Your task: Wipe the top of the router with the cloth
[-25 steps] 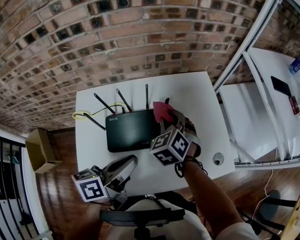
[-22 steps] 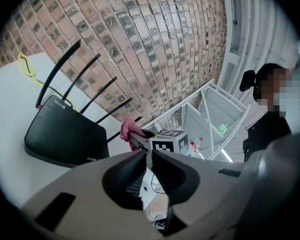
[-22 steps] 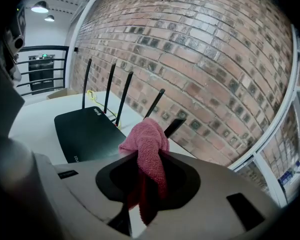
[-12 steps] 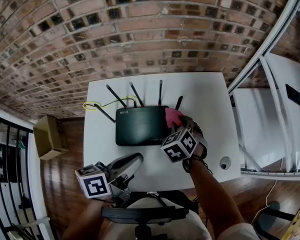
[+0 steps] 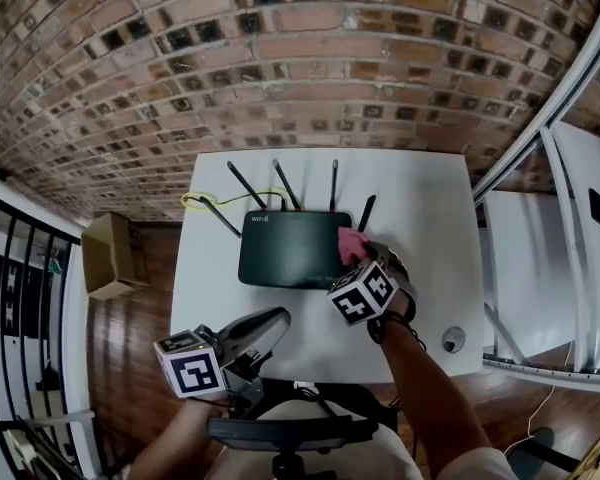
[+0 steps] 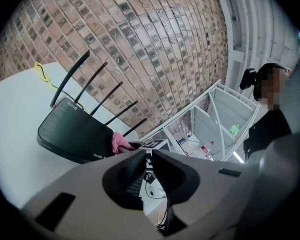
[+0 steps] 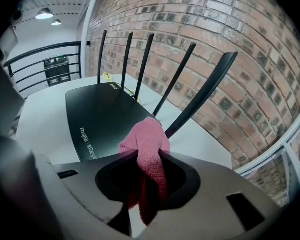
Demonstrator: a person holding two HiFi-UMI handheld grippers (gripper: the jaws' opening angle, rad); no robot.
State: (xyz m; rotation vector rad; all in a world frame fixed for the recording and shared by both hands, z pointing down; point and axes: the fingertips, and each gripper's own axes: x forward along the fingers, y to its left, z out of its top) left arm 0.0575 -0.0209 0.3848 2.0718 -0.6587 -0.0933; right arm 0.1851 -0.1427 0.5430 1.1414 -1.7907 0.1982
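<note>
One white table (image 5: 420,198) carries everything, with bare room to the right of the black router (image 5: 290,248) and along the near edge. The router lies near the far edge, left of middle, with five antennas (image 5: 333,183) along its back. Its top reads "WiFi 6" and its front "Ruijie | Reyee". The right claw (image 7: 149,171) is clamped on a pink cloth (image 7: 147,141) at the router's right end. The left claw (image 6: 149,159), jaws together and empty, hangs over the near edge.
</note>
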